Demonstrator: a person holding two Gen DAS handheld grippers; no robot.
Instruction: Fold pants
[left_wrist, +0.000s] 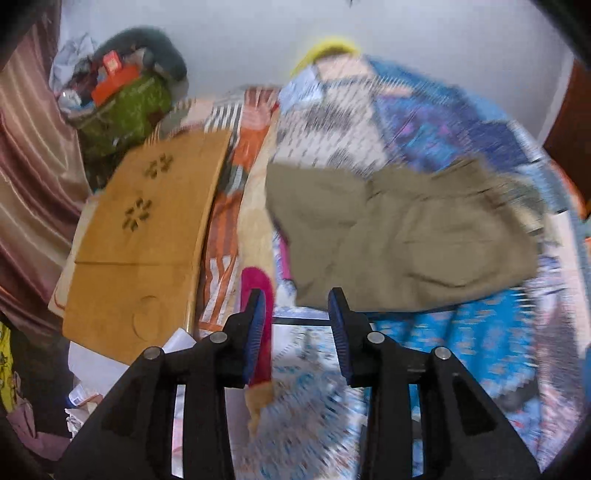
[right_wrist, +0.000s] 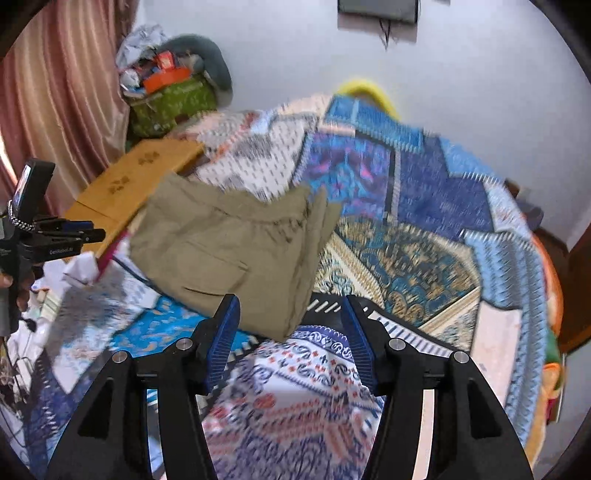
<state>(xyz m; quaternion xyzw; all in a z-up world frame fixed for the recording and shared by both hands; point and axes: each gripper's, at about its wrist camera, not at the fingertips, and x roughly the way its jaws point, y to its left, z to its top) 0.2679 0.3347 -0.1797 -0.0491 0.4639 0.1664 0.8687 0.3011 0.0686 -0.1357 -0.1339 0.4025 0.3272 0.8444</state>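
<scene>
pants (left_wrist: 402, 236) folded on quilt (left_wrist: 480, 339), just ahead of both grippers | left gripper (left_wrist: 297, 306) jaws apart, empty | right gripper (right_wrist: 290, 314) jaws apart, empty, at pants' near corner

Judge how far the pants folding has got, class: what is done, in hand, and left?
Done: the khaki pants lie in a compact bundle on the patterned bedspread. In hand: nothing; the left hand-held gripper and right hand-held gripper are open. Left: perhaps smoothing the rumpled top edge.

Folded olive pants (left_wrist: 406, 236) on a patchwork quilt (left_wrist: 461, 339)
Left gripper (left_wrist: 295, 325) hangs empty, jaws apart, near the pants' edge.
</scene>
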